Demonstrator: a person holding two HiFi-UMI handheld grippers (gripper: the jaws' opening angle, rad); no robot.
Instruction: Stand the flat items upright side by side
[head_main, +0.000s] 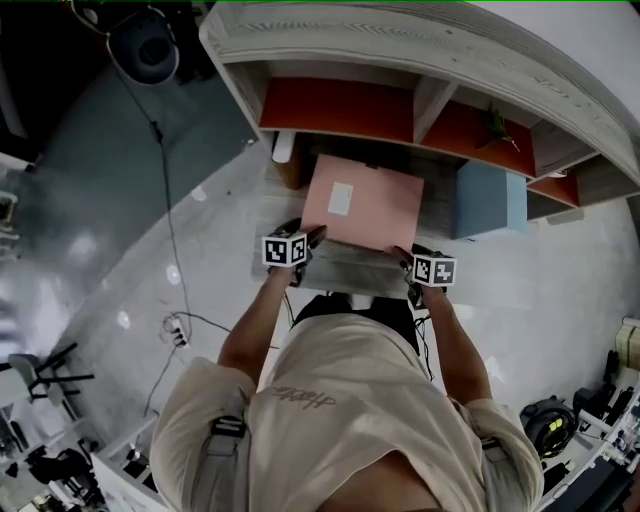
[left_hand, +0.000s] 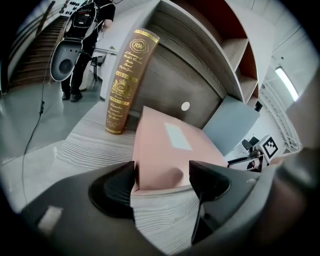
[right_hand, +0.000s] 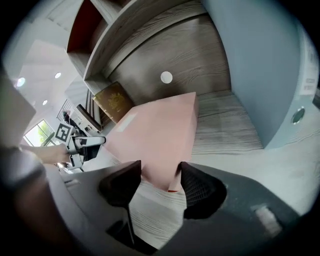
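The left tongs (left_hand: 161, 175) and right tongs (right_hand: 160, 180) are each clamping a near corner of the pink flat item (head_main: 365, 205). It is lying on the worktop (head_main: 350, 272) between the leaning brown book (left_hand: 125, 85) and the upright blue item (head_main: 490, 200). Corner-only holds are risking slippage. Uneven lifting is liable to swing the item into either neighbour and topple the book.

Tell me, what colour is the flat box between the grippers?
Pale pink; the flat box shows best in the head view.
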